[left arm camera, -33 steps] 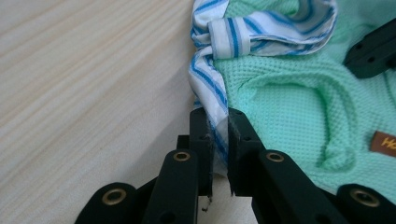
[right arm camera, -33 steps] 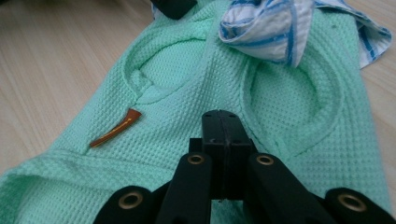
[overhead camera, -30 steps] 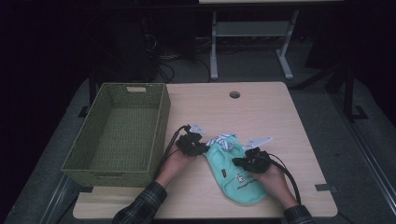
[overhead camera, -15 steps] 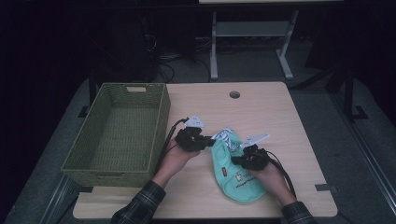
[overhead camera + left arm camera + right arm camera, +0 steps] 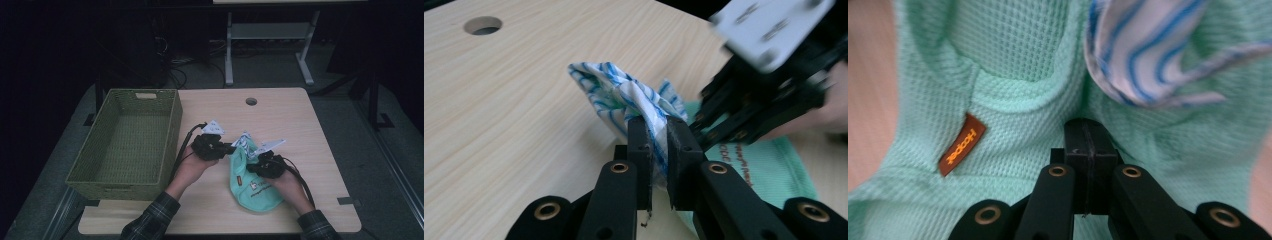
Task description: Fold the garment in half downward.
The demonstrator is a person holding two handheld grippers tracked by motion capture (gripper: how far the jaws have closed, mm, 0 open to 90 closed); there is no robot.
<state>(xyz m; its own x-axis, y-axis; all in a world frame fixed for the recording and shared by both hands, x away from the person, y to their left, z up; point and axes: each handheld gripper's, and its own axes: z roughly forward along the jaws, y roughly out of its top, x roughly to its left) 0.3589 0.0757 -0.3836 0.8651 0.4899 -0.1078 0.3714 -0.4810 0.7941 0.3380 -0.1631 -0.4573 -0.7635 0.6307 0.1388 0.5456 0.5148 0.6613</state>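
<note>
A mint-green waffle cloth [image 5: 252,192] with an orange tag [image 5: 960,145] lies on the wooden table [image 5: 290,120] in front of the person. A white cloth with blue stripes [image 5: 245,141] sticks up from its far end. My left gripper [image 5: 231,148] is shut on that striped cloth [image 5: 614,95], with the fabric pinched between its jaws [image 5: 656,137] just above the table. My right gripper [image 5: 251,169] presses on the green cloth [image 5: 1018,65]. Its jaws [image 5: 1085,135] are together, with a fold of the green fabric bunched at their tips.
A green woven basket [image 5: 172,130] stands at the table's left side, close beside the left hand. A round cable hole [image 5: 251,101] sits near the table's far edge. Dark floor and a desk frame lie beyond.
The left gripper has risen a little, drawing the striped cloth up from the green cloth. The right gripper has stayed put on the green cloth.
</note>
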